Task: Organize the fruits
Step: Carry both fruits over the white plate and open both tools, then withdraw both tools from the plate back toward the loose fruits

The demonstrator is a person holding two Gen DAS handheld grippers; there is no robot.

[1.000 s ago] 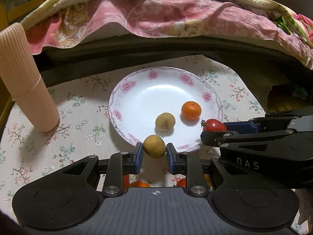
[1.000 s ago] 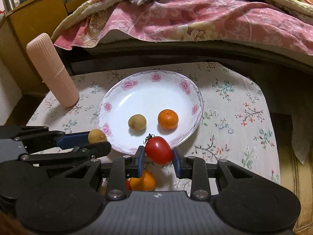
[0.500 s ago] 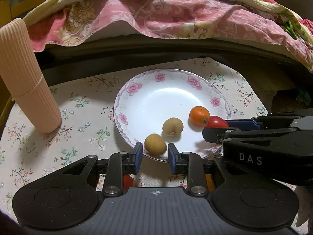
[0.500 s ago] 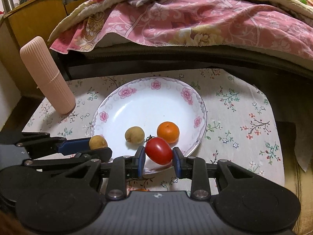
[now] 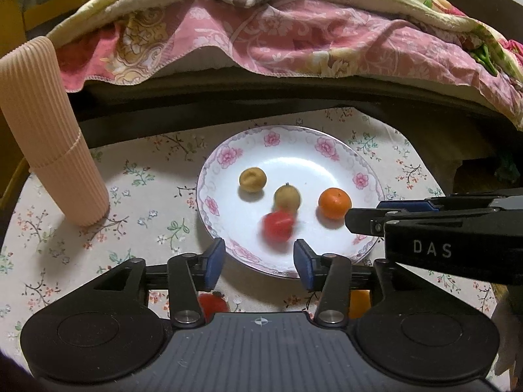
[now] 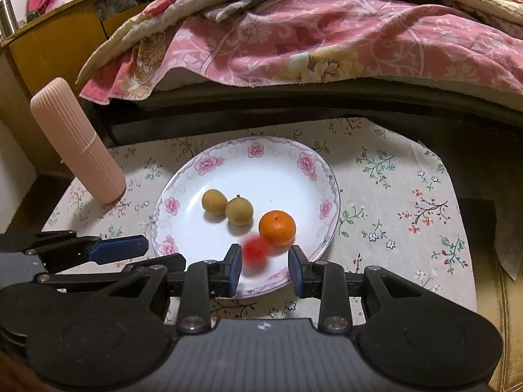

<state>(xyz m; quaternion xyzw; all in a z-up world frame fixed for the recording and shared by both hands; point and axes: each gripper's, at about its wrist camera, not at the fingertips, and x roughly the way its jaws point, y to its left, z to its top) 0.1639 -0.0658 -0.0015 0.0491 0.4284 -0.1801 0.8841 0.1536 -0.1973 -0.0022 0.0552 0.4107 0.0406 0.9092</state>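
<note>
A white plate with pink flowers (image 5: pixel 327 150) (image 6: pixel 294 160) holds two tan longans (image 5: pixel 252 179) (image 5: pixel 287 197) (image 6: pixel 214 201) (image 6: pixel 239 210), an orange tangerine (image 5: pixel 334 203) (image 6: pixel 277 227) and a blurred red tomato (image 5: pixel 278 226) (image 6: pixel 256 250) that is loose on the plate. My left gripper (image 5: pixel 259 263) is open and empty at the plate's near rim. My right gripper (image 6: pixel 264 269) is open, with the tomato just ahead between its pads. Another red tomato (image 5: pixel 212 303) and an orange fruit (image 5: pixel 359 302) lie under the left gripper.
A ribbed pink cylinder (image 5: pixel 45 130) (image 6: pixel 76 143) stands at the left on the floral cloth (image 5: pixel 130 196). A bed with a pink quilt (image 5: pixel 294 32) overhangs the far edge. A wooden cabinet (image 6: pixel 49 42) stands at the far left.
Both grippers have opened. The left one let go of its longan, which now lies on the plate. The right one released the tomato, which is moving on the plate.
</note>
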